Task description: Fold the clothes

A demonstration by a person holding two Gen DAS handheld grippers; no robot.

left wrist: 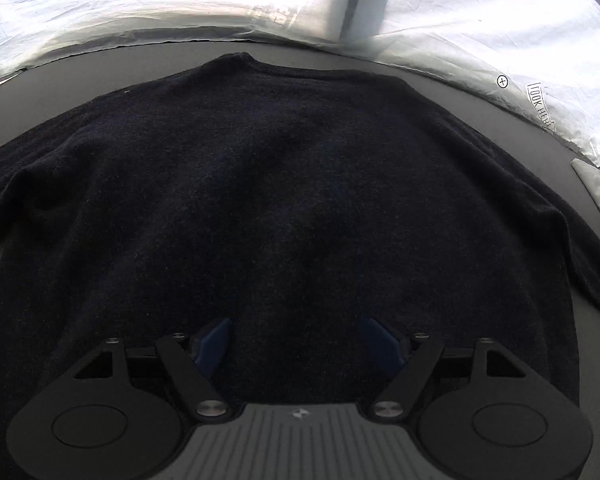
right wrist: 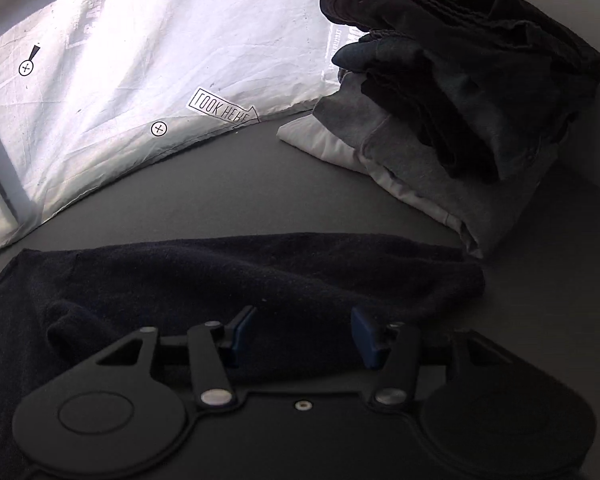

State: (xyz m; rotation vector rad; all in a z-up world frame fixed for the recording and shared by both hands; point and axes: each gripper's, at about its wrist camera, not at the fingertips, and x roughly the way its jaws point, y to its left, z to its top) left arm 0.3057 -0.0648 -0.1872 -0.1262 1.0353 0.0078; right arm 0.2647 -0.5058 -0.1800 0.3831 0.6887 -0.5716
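Note:
A dark navy sweater (left wrist: 276,200) lies flat and spread out on the dark grey table (left wrist: 32,92), its neckline at the far side and a sleeve running out to each side. My left gripper (left wrist: 296,326) hovers over the sweater's near hem, open, with nothing between its blue pads. In the right wrist view one sleeve of the sweater (right wrist: 300,268) stretches across to the right, its cuff near a pile of clothes. My right gripper (right wrist: 302,320) is over that sleeve, open, with only the cloth below showing in the gap.
A pile of folded clothes (right wrist: 452,92), dark ones on top of grey and white ones, sits at the right on the table. White printed sheets (left wrist: 480,28) (right wrist: 148,52) cover the far edge. Bare grey table surface (right wrist: 228,184) lies between sleeve and sheet.

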